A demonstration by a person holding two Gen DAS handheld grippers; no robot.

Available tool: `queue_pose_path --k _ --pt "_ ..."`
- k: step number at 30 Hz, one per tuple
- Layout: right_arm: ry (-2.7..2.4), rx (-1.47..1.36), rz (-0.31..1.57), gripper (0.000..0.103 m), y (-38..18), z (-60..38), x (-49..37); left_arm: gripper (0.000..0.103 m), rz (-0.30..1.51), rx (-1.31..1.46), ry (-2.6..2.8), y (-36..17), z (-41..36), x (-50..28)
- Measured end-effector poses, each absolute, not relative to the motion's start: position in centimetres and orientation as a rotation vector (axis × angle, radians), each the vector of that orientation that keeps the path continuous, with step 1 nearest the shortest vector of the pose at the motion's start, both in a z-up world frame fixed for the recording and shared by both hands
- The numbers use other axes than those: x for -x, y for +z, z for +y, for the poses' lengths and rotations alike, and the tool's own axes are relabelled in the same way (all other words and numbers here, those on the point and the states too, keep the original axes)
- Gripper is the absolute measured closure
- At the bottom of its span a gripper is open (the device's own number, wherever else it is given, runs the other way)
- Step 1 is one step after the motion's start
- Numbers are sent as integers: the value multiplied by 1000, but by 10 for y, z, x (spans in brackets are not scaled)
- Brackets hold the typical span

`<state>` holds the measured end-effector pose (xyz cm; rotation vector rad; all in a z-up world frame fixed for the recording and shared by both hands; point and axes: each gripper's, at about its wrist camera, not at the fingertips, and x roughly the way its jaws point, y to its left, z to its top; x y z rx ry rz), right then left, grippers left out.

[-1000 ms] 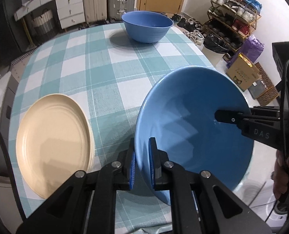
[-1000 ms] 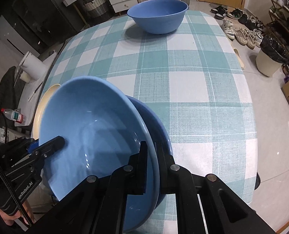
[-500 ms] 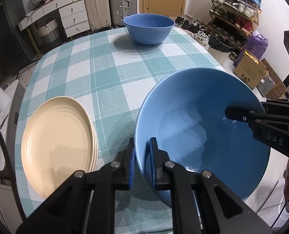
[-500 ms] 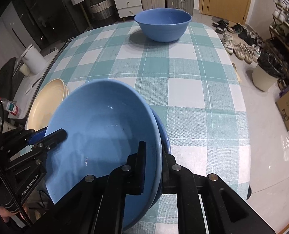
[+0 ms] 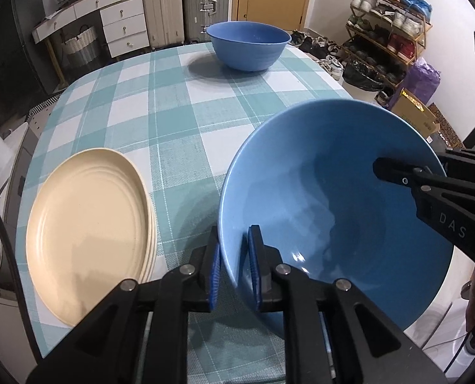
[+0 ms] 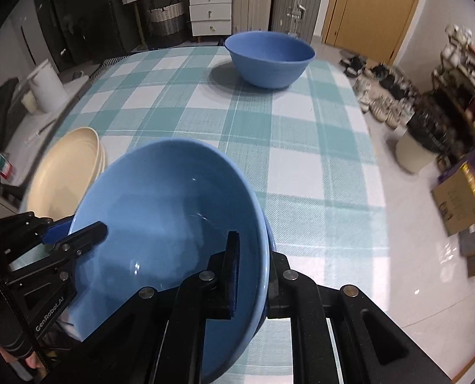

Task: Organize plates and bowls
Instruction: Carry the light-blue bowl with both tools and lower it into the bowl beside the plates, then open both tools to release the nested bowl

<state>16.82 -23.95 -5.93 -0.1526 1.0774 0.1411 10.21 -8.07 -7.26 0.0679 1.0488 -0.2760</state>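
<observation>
A: We're flagging risks first. The left gripper is opening its jaws; the rim of the top bowl is between them, but the pads are looking clear of it.

B: So the right gripper is carrying it alone. It's clenched on the opposite rim.

A: Right, and that bowl is sitting at the near edge of the table, just beside the plates, partly hanging over the floor. We're judging that a one-sided pinch could let it tip or slide out and drop.

B: We're also seeing a second rim under it, a lower bowl nested below. We can't tell if the right jaws are pinching both rims. If only one, the pair could be separating on a lift.

A: Swinging left could also be clipping the plates.

B: Counting now. Blue bowls: three, we're thinking; two nested here, plus the far bowl at the table's far end, well apart.

A: Cream plates: one stack, roughly three rims showing; we can't tell the exact count. Grippers: two.
</observation>
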Motion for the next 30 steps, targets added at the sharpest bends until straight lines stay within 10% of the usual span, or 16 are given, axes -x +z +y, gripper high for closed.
queue_pose_path --k 30 --pt "78 131 972 79 -62 -267 -157 81 1048 -24 -303 -74 -81 -97"
